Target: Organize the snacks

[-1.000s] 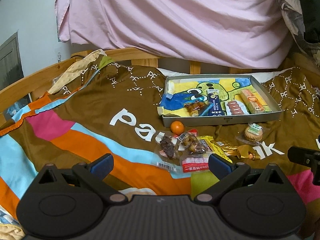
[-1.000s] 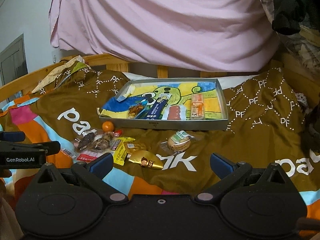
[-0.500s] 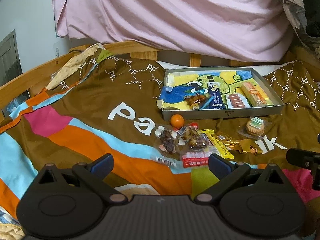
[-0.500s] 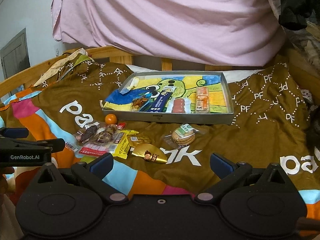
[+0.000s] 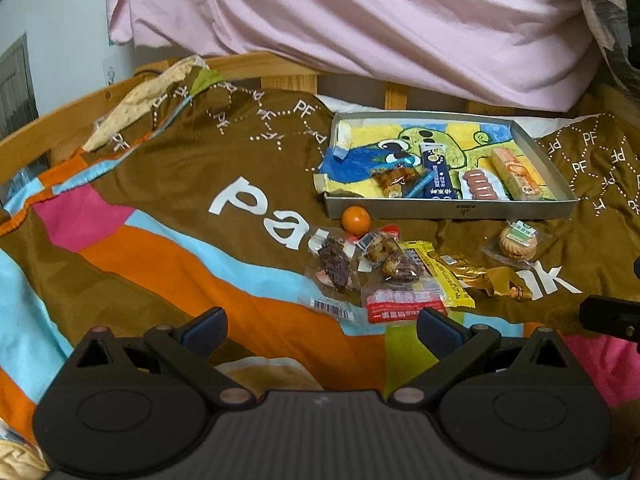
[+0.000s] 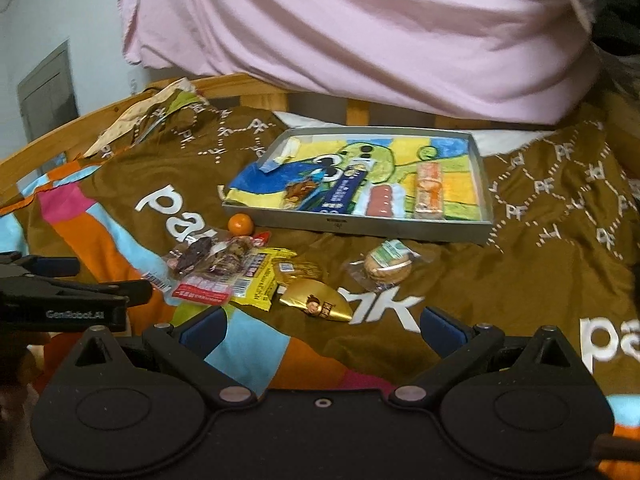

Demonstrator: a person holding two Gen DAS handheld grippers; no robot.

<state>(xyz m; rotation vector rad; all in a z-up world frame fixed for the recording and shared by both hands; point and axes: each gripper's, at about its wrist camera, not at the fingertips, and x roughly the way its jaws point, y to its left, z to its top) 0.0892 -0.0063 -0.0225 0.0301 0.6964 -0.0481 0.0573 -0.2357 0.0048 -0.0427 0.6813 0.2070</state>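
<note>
A grey tray (image 5: 448, 211) (image 6: 360, 227) with a cartoon lining lies on the bedspread and holds several snacks, among them a blue stick pack (image 5: 438, 176) and an orange bar (image 5: 516, 174). In front of it lie loose snacks: a small orange (image 5: 356, 219) (image 6: 241, 224), clear packs of dark pieces (image 5: 334, 268), a red-white pack (image 5: 404, 302), a yellow pack (image 6: 262, 280), a gold pack (image 6: 316, 300) and a wrapped biscuit (image 5: 518, 242) (image 6: 386, 266). My left gripper (image 5: 322, 324) and right gripper (image 6: 322, 324) are open and empty, short of the pile.
A brown bedspread (image 5: 160, 184) with coloured stripes covers the bed. A wooden bed rail (image 5: 48, 132) runs along the left and back. A pink sheet (image 5: 360, 20) hangs behind the tray. The left gripper shows at the left edge of the right wrist view (image 6: 64, 292).
Both grippers have moved forward toward the snacks; the tray and pile look closer and lower in both views. Both stay open.
</note>
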